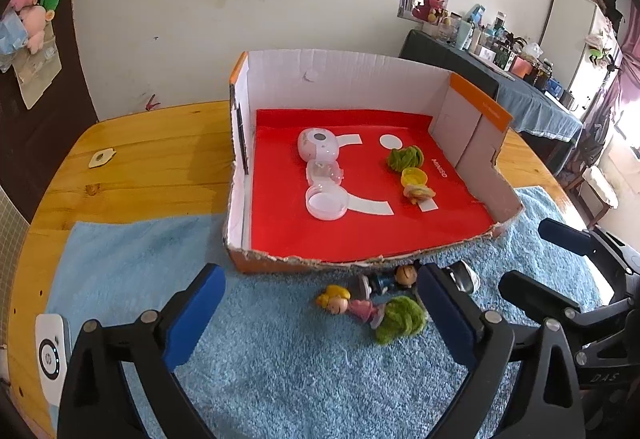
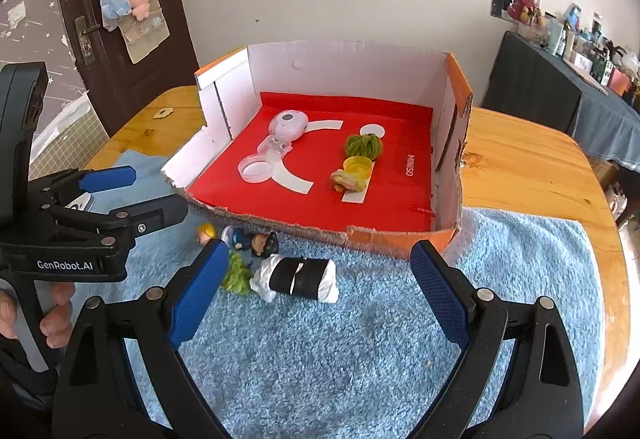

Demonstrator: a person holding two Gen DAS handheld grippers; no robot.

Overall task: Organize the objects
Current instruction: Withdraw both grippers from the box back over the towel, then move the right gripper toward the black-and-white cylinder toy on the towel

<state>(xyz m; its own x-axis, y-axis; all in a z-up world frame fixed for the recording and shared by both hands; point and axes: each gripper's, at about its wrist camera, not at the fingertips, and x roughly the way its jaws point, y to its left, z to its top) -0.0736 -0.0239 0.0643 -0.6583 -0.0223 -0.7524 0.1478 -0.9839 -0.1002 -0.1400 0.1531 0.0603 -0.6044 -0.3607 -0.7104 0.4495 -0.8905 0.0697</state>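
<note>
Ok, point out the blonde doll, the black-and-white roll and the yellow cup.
blonde doll [image 1: 335, 302]: left wrist view, on its head.
black-and-white roll [image 2: 301, 278]: right wrist view, on its black middle band.
yellow cup [image 2: 357, 166]: right wrist view, on its rim.

A round-edged wooden table [image 1: 160, 159] carries a blue towel [image 1: 280, 359] spread across its near side. A cut-open cardboard box [image 1: 340, 79] sits at the towel's far edge, toward the table's middle. A small pale tag [image 1: 102, 158] lies on bare wood near the left edge.
</note>
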